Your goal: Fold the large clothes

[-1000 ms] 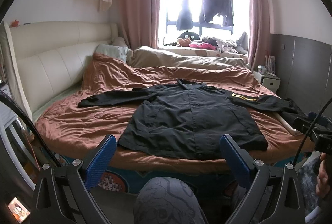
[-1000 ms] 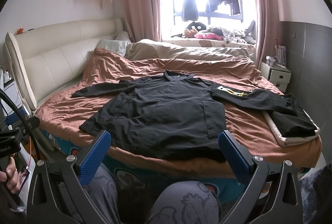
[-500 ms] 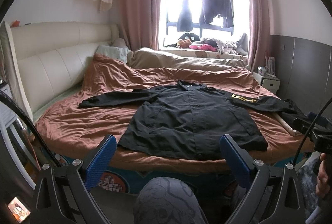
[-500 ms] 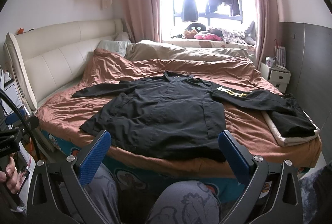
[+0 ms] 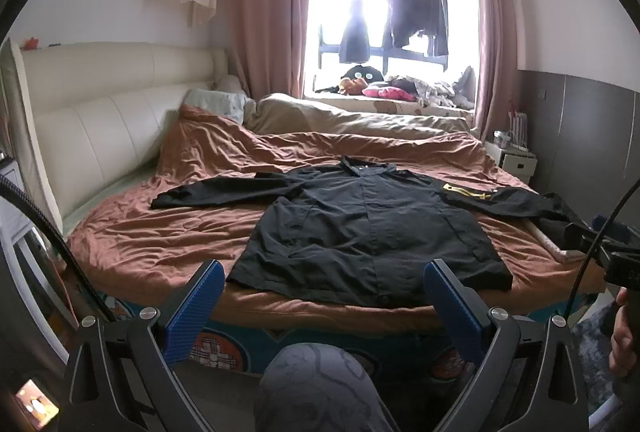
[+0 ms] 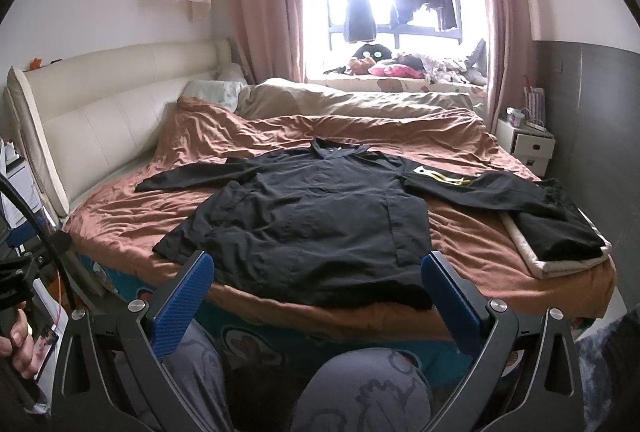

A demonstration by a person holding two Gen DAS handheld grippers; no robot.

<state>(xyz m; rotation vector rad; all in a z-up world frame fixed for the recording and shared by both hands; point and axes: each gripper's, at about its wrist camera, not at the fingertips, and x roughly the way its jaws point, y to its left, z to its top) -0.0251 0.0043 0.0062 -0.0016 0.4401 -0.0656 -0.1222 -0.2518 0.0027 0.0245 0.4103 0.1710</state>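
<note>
1. Almost nothing changes over the last second: both views hold nearly the same framing, and the black jacket (image 5: 368, 228) lies exactly where it did, so folding has not begun.
2. The left gripper (image 5: 324, 302) hangs with its jaws spread wide and empty; the jacket's hem sits just beyond and between them.
3. The right gripper (image 6: 320, 292) is likewise released and holds nothing, with the hem just ahead of its jaws.
4. The jacket lies flat on the brown duvet (image 6: 132, 216), front up and sleeves stretched out to both sides.
5. A folded dark garment (image 6: 560, 236) rests beyond the right jaw.
6. The likely first move is reaching for a sleeve or side edge.
</note>
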